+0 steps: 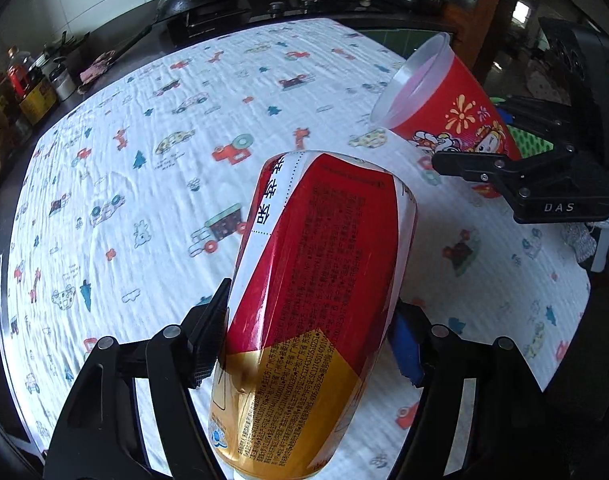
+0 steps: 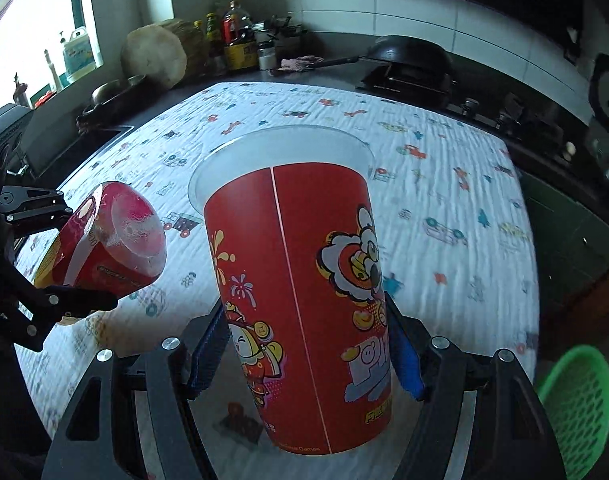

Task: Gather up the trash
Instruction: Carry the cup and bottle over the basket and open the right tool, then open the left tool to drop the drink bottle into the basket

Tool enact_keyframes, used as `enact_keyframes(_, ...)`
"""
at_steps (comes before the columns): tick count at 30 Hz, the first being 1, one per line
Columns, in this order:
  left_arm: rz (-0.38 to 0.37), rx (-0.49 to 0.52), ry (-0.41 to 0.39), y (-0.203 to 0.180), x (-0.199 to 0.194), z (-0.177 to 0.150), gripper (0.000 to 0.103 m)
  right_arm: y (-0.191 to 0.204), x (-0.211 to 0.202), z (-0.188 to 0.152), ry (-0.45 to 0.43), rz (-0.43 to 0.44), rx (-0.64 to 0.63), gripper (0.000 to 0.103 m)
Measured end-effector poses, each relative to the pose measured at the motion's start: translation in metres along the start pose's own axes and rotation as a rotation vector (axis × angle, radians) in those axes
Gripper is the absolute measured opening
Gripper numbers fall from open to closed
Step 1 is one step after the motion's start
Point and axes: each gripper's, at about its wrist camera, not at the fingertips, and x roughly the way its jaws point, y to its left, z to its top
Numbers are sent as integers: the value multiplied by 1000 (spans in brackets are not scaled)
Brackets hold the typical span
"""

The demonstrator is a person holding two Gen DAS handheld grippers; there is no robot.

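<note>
Clamping an empty red cup [image 2: 304, 304], right gripper [image 2: 308, 354]; left gripper [image 1: 304, 344] grips a bottle [image 1: 304, 300].

Both hand-held grippers point downward.
Left hand-held gripper [image 1: 304, 344] and right hand-held gripper [image 2: 310, 354]: jaws partly closed, each gripping.

Two held items above a cloth-covered counter

The bottle [image 1: 316, 280] sits between the left gripper [image 1: 304, 344] jaws, left of the cup [image 2: 304, 300] in the right gripper [image 2: 308, 356]. Both hang over the cloth [image 1: 144, 160]. A wok [image 2: 408, 60] stands behind it; a basket [image 2: 576, 404] lies to the right.
</note>
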Motion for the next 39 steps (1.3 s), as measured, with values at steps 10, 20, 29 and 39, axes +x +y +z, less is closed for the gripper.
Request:
enact_keyframes(10, -117, 126, -66, -101, -11, 45, 69, -122, -97, -93, -20, -271, 265, 68)
enact_keyframes(20, -209, 209, -89, -201, 10, 109, 69, -232, -111, -163, 40, -456, 447, 68)
enact_keyframes(29, -254, 249, -64, -270, 41, 157, 69, -276, -102, -200, 60, -484, 526, 76)
enact_keyframes(39, -291, 263, -16, -321, 84, 189, 69, -258, -144, -209, -40, -489, 494, 82)
